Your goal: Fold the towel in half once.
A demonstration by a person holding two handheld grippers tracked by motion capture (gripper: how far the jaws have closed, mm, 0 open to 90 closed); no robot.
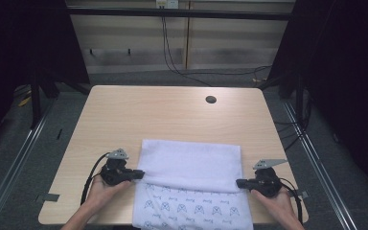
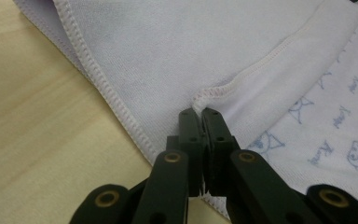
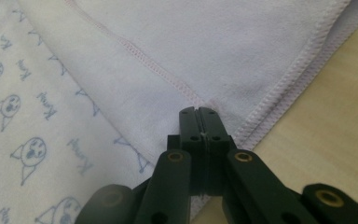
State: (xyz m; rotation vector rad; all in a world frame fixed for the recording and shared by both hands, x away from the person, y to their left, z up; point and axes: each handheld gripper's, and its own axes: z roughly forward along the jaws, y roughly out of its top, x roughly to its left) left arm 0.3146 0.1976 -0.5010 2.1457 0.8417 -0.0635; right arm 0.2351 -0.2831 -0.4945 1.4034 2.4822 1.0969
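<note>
A light wooden table (image 1: 124, 115) takes up the middle of the high view, with dark floor and metal rails on either side and black cables trailing on the floor beyond its far edge. A small round cable hole (image 1: 211, 99) sits near the table's far edge, well apart from everything else.

On the near half of the table lies a white towel (image 1: 191, 165), folded over on itself. Its plain upper layer covers the far part, and its near part, printed with small blue cat faces and lettering, reaches to the table's near edge. The fold's stitched hem runs across from one gripper to the other.

The person's hands come in from the bottom, one at each side of the towel. The left gripper (image 1: 140, 173) has its jaws pressed together on the left corner of the folded layer; in the left gripper view (image 2: 199, 114) the hem is bunched right at the tips. The right gripper (image 1: 239, 182) is likewise clamped on the right corner, and in the right gripper view (image 3: 198, 112) the closed tips sit on the hem beside the towel's stitched edge. Nothing lies between the grippers but the towel.
</note>
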